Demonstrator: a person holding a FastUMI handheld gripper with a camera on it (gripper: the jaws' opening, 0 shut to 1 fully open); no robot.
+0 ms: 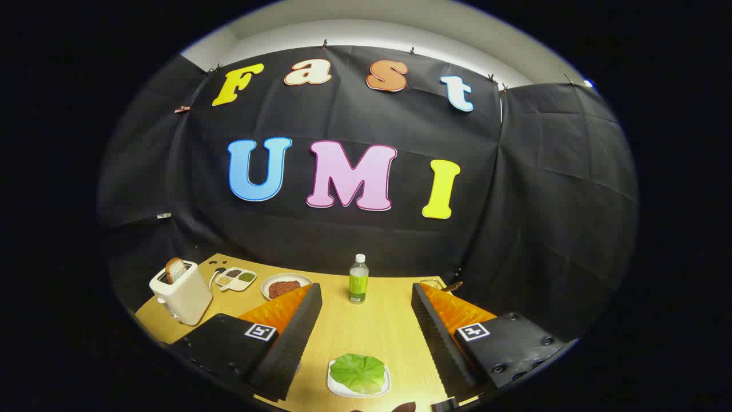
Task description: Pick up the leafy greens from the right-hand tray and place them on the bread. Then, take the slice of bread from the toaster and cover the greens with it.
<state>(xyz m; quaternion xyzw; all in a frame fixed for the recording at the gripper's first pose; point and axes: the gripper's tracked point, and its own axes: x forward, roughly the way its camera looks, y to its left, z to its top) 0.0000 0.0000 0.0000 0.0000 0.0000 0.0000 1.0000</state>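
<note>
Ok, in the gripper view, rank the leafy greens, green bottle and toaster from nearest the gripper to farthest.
Gripper fingers open.
1. Leafy greens, on a white tray between the fingers.
2. Green bottle, upright, beyond the fingertips.
3. Toaster, far left, bread slice in it.

Wooden table [377, 332] carries toaster [182, 293], plates, bottle [358, 279], greens tray [343, 387].

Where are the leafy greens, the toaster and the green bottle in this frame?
leafy greens [359, 372]: gripper view, middle of the leaf on the white tray, between the open jaws.
toaster [186, 297]: gripper view, its front wall, with a bread slice sticking up.
green bottle [358, 283]: gripper view, its label, beyond the jaws.
</note>
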